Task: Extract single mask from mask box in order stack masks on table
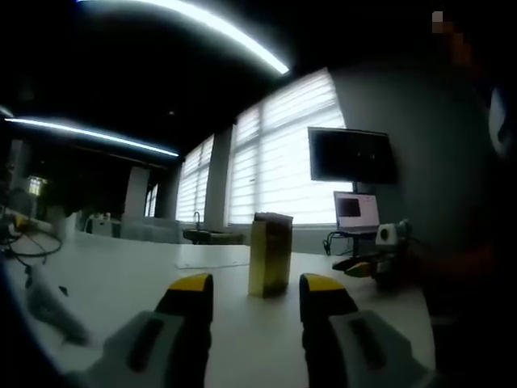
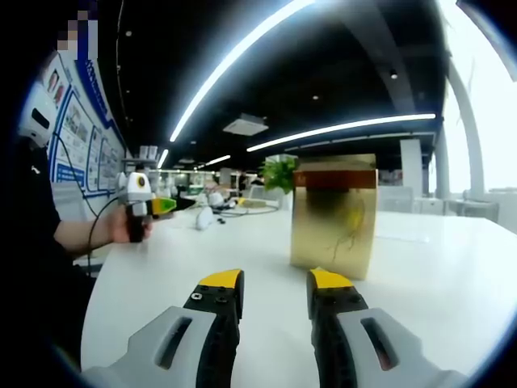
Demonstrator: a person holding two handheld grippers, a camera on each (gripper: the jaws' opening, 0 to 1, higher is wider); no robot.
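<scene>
On the white table (image 2: 452, 275) the gold mask box (image 2: 334, 215) stands upright, just ahead of the right gripper (image 2: 275, 284), whose jaws are parted and empty. Farther back, the left gripper (image 1: 256, 284) likewise gapes, holding nothing.

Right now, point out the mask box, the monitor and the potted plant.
mask box (image 2: 334, 218), right gripper view, middle of its gold front face
monitor (image 1: 350, 155), left gripper view, centre of its dark screen
potted plant (image 2: 279, 172), right gripper view, its green leaves

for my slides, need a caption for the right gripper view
Open right gripper faces an upright gold mask box on a white table.
</scene>
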